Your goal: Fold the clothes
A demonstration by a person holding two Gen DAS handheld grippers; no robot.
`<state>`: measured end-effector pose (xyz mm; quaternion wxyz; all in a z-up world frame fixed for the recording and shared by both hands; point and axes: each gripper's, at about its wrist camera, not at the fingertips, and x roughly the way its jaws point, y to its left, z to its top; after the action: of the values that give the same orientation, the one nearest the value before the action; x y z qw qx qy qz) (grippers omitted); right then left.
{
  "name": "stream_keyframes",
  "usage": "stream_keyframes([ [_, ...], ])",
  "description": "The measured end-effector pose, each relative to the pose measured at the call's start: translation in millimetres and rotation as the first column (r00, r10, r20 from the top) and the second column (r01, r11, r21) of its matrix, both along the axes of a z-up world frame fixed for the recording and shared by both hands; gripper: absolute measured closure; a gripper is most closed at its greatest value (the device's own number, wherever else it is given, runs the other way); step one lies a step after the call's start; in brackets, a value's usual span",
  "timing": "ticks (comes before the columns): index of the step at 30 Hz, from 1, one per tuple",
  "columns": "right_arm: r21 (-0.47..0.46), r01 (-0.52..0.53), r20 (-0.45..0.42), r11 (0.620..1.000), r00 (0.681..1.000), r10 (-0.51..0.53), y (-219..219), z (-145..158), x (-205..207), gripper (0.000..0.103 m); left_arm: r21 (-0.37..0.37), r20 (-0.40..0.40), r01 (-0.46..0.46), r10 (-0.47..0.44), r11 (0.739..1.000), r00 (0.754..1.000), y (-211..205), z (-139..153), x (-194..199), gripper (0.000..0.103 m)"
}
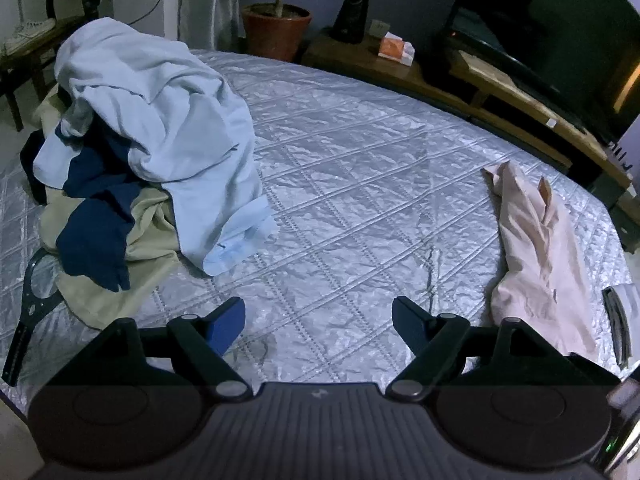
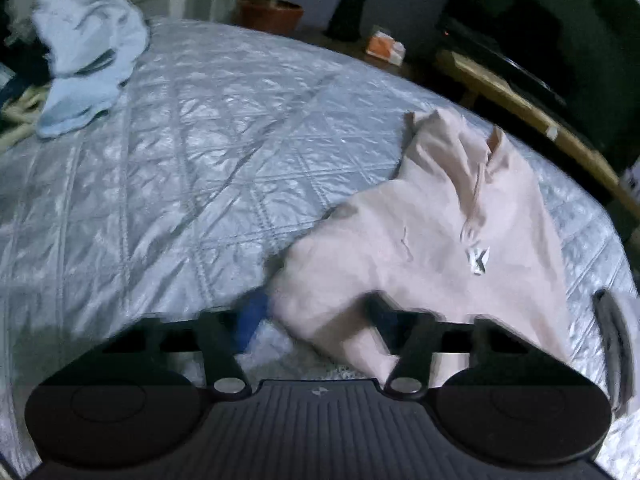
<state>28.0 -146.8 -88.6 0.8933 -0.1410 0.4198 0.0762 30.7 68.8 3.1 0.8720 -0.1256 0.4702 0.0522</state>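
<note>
Barely begun: we see pink garment crumpled at 2 o'clock, unfolded pile at 10; left gripper wide open, empty; right gripper open over pink hem.

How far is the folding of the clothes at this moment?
Nothing looks folded yet. The pale pink garment lies crumpled and apart on the quilted bed; the right gripper is open at its near edge, in a blurred view. The left gripper is open over bare quilt. The pile of light blue, navy and beige clothes is left.
</note>
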Motion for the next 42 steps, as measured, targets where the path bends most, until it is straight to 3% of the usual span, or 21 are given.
stream_keyframes([
  [3,0.057,0.006,-0.01,0.998,1.0,-0.005,-4.6,6.8,0.2,0.085,0.004,-0.005,-0.001,0.001,1.0,1.0,0.1,-1.8,0.1,0.025],
  [5,0.062,-0.109,0.03,0.992,0.994,0.107,0.7,19.7,-13.4,0.086,0.008,-0.009,-0.001,0.001,1.0,1.0,-0.4,-2.7,0.4,0.025],
  [8,-0.031,-0.328,0.047,0.944,0.943,0.329,1.2,39.7,-52.9,0.086,0.005,-0.01,-0.004,0.004,1.0,1.0,-0.3,-2.6,0.0,0.025],
  [11,-0.12,-0.441,-0.044,0.89,0.898,0.439,-28.6,44.0,-87.1,0.086,-0.001,-0.007,-0.004,0.004,1.0,1.0,-0.3,-1.8,-1.5,0.024],
  [13,-0.204,-0.469,-0.143,0.859,0.882,0.448,-55.4,39.2,-103.7,0.084,0.002,-0.007,-0.002,0.002,1.0,1.0,-0.9,-1.8,-2.1,0.024],
  [15,-0.329,-0.428,-0.198,0.842,0.903,0.382,-81.5,34.6,-114.8,0.079,0.002,-0.007,-0.001,0.001,1.0,1.0,-1.8,-1.6,-1.9,0.024],
  [17,-0.333,-0.303,-0.175,0.893,0.95,0.258,-106.9,46.4,-108.0,0.077,0.002,-0.004,-0.001,0.001,1.0,1.0,-2.8,-1.5,-2.4,0.024],
  [20,-0.169,-0.089,-0.028,0.982,0.996,0.085,-129.8,81.0,-87.3,0.062,0.007,-0.011,0.002,-0.002,1.0,1.0,-5.5,-3.3,-1.4,0.024],
  [22,-0.097,-0.081,0.061,0.992,0.994,0.087,-119.2,96.0,-76.3,0.038,0.013,-0.015,0.002,-0.002,1.0,1.0,-6.7,-4.3,-0.7,0.024],
  [23,-0.084,-0.101,0.1,0.991,0.989,0.109,-108.5,99.6,-70.0,0.031,0.015,-0.016,0.001,-0.001,1.0,1.0,-7.0,-4.7,-0.3,0.024],
  [24,-0.084,-0.133,0.134,0.988,0.981,0.143,-95.2,101.0,-63.2,0.027,0.016,-0.017,-0.002,0.003,1.0,1.0,-6.8,-5.0,0.2,0.024],
  [27,-0.087,-0.217,0.173,0.972,0.958,0.229,-52.3,92.9,-35.0,0.027,0.015,-0.02,-0.019,0.019,1.0,1.0,-4.1,-5.7,1.5,0.023],
  [31,-0.11,-0.253,0.129,0.961,0.955,0.266,-7.3,57.9,8.2,0.033,0.006,-0.026,-0.042,0.042,0.999,0.999,3.1,-6.9,2.7,0.022],
  [36,-0.12,-0.161,0.075,0.98,0.982,0.171,15.2,22.4,56.2,0.034,0.002,-0.03,-0.074,0.074,0.997,0.997,15.0,-8.7,4.9,0.021],
  [37,-0.132,-0.142,0.054,0.981,0.987,0.15,15.9,13.6,66.6,0.041,0.0,-0.033,-0.082,0.082,0.997,0.996,17.3,-9.5,5.6,0.021],
  [38,-0.127,-0.127,0.025,0.984,0.991,0.131,14.7,6.6,75.3,0.06,-0.005,-0.036,-0.086,0.086,0.996,0.996,18.9,-9.7,5.9,0.021],
  [39,-0.108,-0.118,-0.009,0.987,0.993,0.118,12.1,3.6,78.6,0.093,-0.01,-0.038,-0.091,0.09,0.996,0.995,20.4,-10.0,6.1,0.021],
  [41,-0.066,-0.127,-0.047,0.99,0.991,0.124,9.0,4.8,74.2,0.098,-0.014,-0.038,-0.096,0.095,0.995,0.995,22.4,-9.4,6.4,0.021],
  [42,-0.022,-0.179,-0.019,0.984,0.984,0.179,9.7,13.4,62.7,0.098,-0.014,-0.034,-0.099,0.098,0.995,0.995,23.2,-8.5,6.3,0.021],
])
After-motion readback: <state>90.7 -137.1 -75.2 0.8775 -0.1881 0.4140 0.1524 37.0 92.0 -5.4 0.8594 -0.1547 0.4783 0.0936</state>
